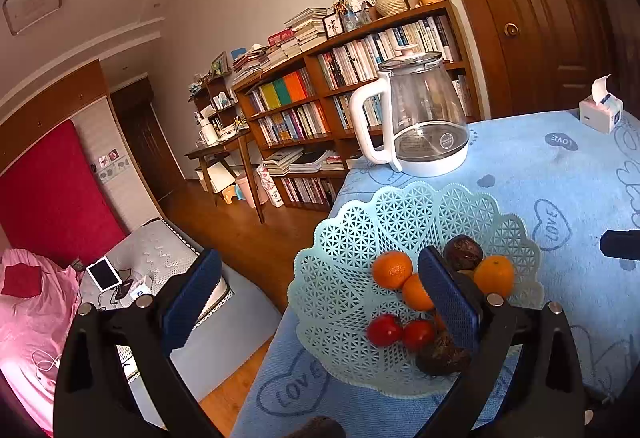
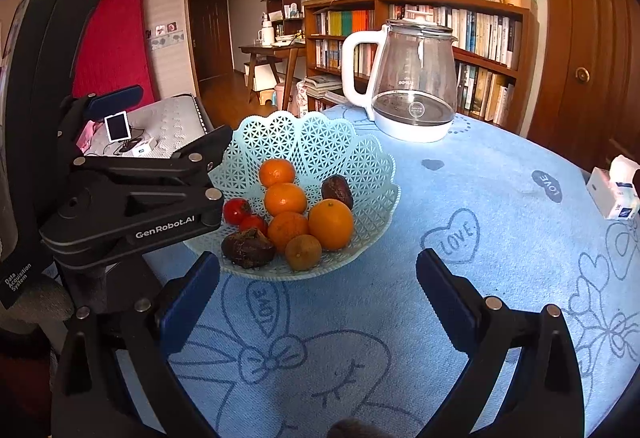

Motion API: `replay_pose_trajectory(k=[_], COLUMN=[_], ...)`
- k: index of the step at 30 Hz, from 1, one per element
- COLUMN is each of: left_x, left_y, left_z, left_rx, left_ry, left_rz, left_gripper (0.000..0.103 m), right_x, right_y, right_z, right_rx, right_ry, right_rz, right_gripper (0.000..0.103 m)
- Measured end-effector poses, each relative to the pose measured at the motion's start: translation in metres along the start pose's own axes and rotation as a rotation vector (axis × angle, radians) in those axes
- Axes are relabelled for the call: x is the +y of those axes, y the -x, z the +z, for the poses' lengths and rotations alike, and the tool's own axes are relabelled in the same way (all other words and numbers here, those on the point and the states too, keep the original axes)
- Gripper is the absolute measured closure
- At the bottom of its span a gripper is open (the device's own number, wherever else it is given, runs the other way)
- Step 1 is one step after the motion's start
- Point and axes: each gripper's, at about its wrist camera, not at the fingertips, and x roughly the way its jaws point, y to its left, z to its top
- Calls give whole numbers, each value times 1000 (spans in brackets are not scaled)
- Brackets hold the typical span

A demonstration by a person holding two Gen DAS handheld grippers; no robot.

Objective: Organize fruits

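A light blue lattice basket (image 2: 352,142) stands on the bench (image 2: 500,238), which is covered with a blue cloth with "LOVE" hearts. In the basket lie several oranges (image 2: 330,224), two small red fruits (image 2: 236,210), two dark wrinkled fruits (image 2: 248,248) and one small brownish fruit (image 2: 303,252), all close together in the middle. Behind the basket, near it, stands a glass kettle (image 2: 412,78) with a white handle and base. A tissue box (image 2: 612,198) lies at the right edge of the bench, well apart from the basket. The left claw (image 1: 320,298) is wide apart and holds nothing; one of its fingers (image 1: 448,302) is over the basket in front of the oranges, the other is beyond the bench edge, above the floor. The right claw (image 2: 318,296) is also wide apart and empty, above the cloth just before the basket.
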Motion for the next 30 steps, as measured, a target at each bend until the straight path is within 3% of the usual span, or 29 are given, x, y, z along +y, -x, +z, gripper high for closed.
replay_pose_trajectory(k=[21, 30], left_x=[-2, -3], left_y=[0, 1], left_z=[-2, -1], left_rx=[-3, -7], left_ry=[-13, -16], left_rz=[-5, -7], left_gripper=[3, 3], right_x=[-1, -3], right_y=[-2, -3], right_z=[-3, -3], right_rx=[11, 31], right_ry=[-20, -26], right_rz=[49, 13], right_gripper=[5, 5])
